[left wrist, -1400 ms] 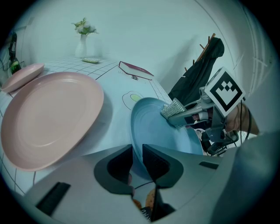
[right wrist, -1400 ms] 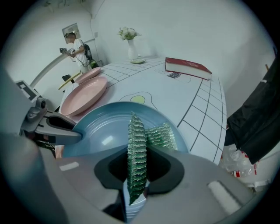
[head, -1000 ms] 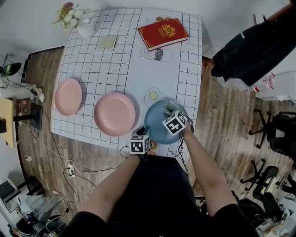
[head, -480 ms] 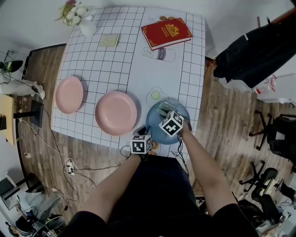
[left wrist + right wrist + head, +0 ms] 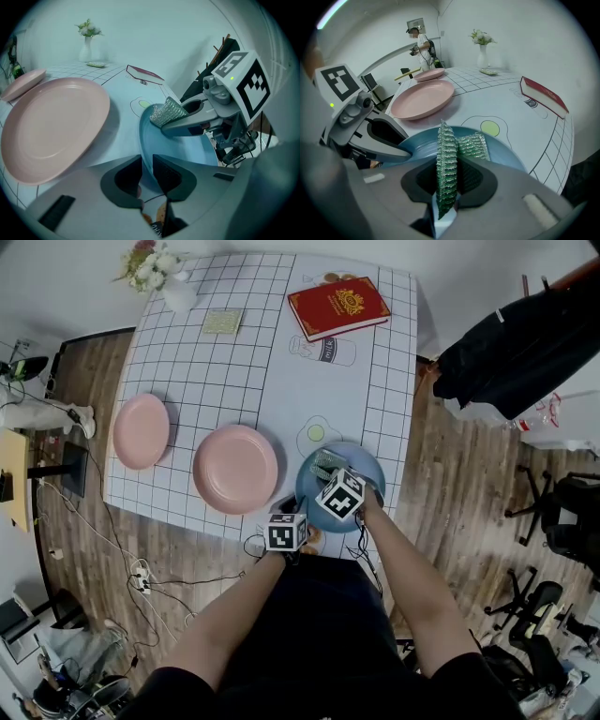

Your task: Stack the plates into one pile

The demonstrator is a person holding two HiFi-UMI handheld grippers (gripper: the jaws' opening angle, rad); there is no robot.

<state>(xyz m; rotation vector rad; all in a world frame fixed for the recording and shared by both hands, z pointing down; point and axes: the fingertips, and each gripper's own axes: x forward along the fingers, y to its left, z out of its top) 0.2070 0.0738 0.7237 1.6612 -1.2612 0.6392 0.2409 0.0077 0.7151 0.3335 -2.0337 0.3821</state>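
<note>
Left tongs (image 5: 146, 171) clench rim of round blue plate (image 5: 368, 468) at near edge of worktop (image 5: 234, 343); right tongs (image 5: 449, 180) grasp green mesh scouring pad (image 5: 446, 150). We wipe lightly, rim pinned.

Both forearms are stretched forward from the near side, with the grippers pointed steeply down. The left gripper (image 5: 146, 172) is clamped on the blue plate (image 5: 197, 150) at its near rim. The right gripper (image 5: 452, 180), just beside it on the right, is closed on a green scouring pad (image 5: 446, 154).

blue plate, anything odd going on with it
Yes: a green scouring pad is pinched in the right gripper over the blue plate, whose near rim the left gripper clamps. That pad has no part in stacking plates.
</note>
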